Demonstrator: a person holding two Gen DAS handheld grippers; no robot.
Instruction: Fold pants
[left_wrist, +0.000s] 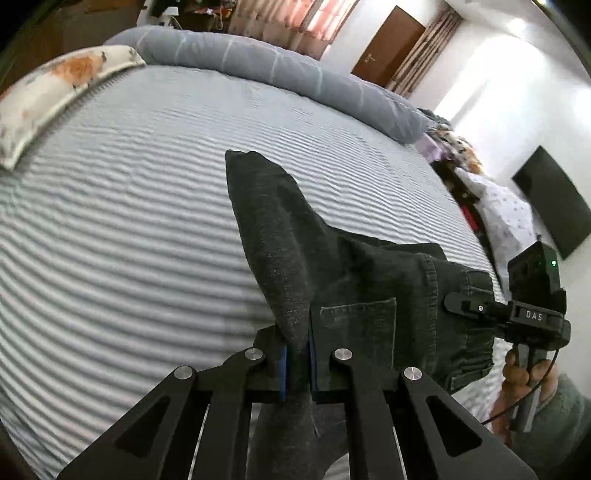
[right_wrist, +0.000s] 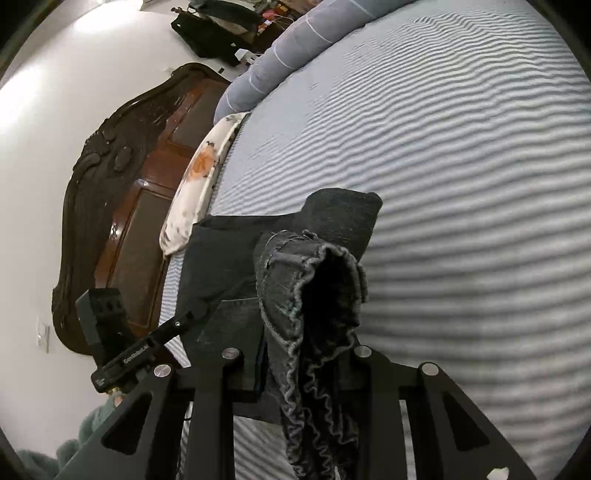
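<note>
I hold the pants at two points, both raised off the striped bed sheet. My left gripper is closed tight on a thin fold of the dark fabric; the blue pads press the cloth from both sides, and the leg rises from them in a ridge towards the middle of the bed. My right gripper is clamped on the gathered elastic waistband, which is bulky, so its jaws stand somewhat apart around the bunched cloth. In the left wrist view my right gripper sits at the far edge of the garment, beside the back pocket, with my hand on its handle. The two grips are set well apart so the cloth hangs taut between them, not crumpled. I judge the hold suited to carrying one part of the garment over the rest for a fold. The far end of the pants lies on the sheet. The floral pillow and grey bolster lie well clear, leaving open sheet for laying down.
</note>
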